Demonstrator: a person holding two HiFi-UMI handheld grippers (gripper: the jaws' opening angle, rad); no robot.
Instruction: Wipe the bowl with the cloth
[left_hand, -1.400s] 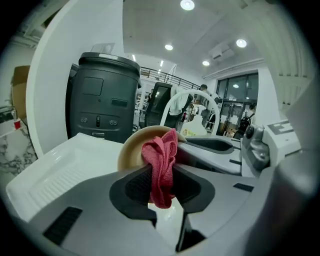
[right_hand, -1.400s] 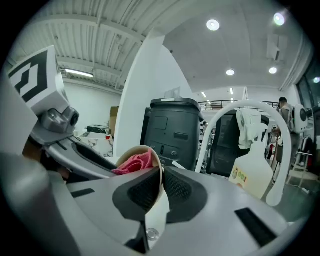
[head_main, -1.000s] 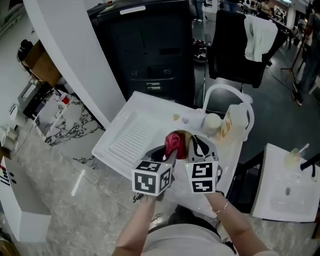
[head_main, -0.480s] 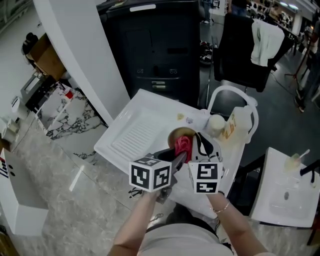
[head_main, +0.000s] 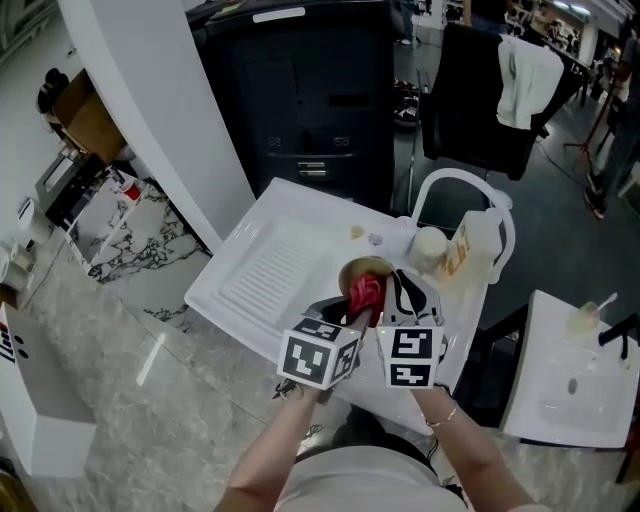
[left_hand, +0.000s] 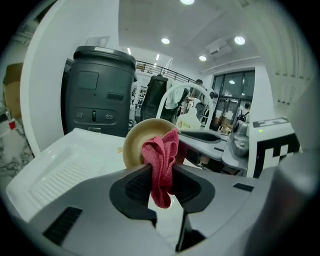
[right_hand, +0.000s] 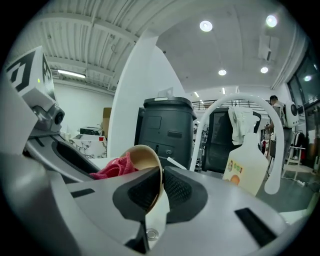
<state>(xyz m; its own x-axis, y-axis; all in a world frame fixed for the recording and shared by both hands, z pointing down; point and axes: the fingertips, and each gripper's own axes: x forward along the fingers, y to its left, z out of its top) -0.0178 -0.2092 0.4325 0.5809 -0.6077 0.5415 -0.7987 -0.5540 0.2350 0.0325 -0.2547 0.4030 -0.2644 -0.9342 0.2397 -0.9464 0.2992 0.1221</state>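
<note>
Left gripper (left_hand: 161, 176), pinching the cloth (left_hand: 160, 157), nudged it deeper into the bowl (left_hand: 134, 145) ahead. Right gripper (right_hand: 161, 189) was easing open on the bowl's rim, so wiping looked underway.

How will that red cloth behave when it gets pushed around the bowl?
Probably floppy: the cloth droops in loose folds from the left tongs pinching it. Likely light, being thin and small beside the bowl. It may bunch up rather than slide flat.

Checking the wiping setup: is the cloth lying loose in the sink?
No, the cloth is pinched between the jaws of the left tongs, held up at the bowl.
</note>
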